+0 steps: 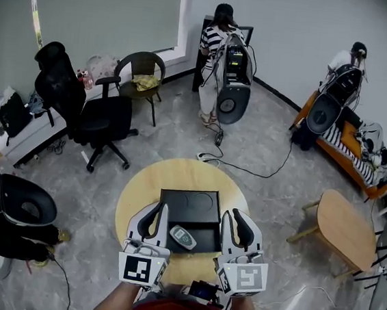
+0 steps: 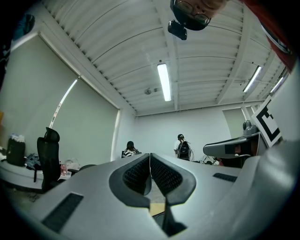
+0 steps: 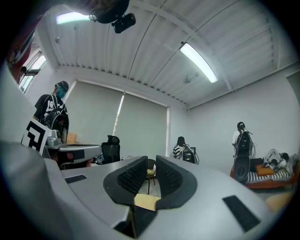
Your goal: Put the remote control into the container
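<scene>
Head view: grey remote control (image 1: 183, 236) lies flat on the near part of the black container (image 1: 175, 200) on the round yellow table (image 1: 138, 190). Its long axis runs diagonally, far-left to near-right; cannot tell which end is the front. Left gripper (image 1: 154, 215) just left of it, jaws together, empty. Right gripper (image 1: 239, 226) just right of it, jaws slightly apart, nothing between.

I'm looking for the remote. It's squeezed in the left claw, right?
No. The left claw is shut with nothing in it, as the left gripper view shows. The remote lies at the black container's near edge.
</scene>
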The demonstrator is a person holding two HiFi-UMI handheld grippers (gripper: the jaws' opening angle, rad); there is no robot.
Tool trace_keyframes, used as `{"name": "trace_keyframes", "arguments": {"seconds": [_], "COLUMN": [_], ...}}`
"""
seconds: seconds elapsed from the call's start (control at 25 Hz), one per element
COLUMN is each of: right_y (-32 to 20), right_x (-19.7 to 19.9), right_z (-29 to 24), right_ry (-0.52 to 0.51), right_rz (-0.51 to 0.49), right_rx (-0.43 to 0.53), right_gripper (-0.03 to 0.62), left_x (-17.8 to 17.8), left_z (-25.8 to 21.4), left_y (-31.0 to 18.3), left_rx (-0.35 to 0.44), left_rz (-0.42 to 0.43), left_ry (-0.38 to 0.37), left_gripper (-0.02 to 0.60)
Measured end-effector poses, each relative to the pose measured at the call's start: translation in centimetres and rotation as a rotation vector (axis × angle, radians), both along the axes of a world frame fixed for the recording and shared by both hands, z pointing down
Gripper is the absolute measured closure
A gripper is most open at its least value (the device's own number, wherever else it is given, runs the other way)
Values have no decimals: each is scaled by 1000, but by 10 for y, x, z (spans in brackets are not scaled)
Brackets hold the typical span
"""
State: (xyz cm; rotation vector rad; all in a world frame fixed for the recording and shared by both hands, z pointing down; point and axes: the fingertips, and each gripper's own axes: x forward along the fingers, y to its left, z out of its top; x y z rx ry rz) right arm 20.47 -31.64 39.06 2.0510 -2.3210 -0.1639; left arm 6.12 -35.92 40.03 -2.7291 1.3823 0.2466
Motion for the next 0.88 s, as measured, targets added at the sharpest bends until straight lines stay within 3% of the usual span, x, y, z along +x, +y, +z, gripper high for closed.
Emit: {"name": "trace_keyframes", "arguments": {"seconds": [0.24,0.88], "right_y": [-2,-4], "right_x": [0,6], "right_z": [-4,9], "right_ry": [0,0], "right_rz": [10,9], "right_rx": [9,-32], "right_gripper": [568,571], "left_x": [-1,4], "left_z": [-1,1], "left_y": [-1,6], "left_rx": [-2,2], "left_rz": [-4,-6], "left_ry": [-3,-8], "left_gripper": [565,565]}}
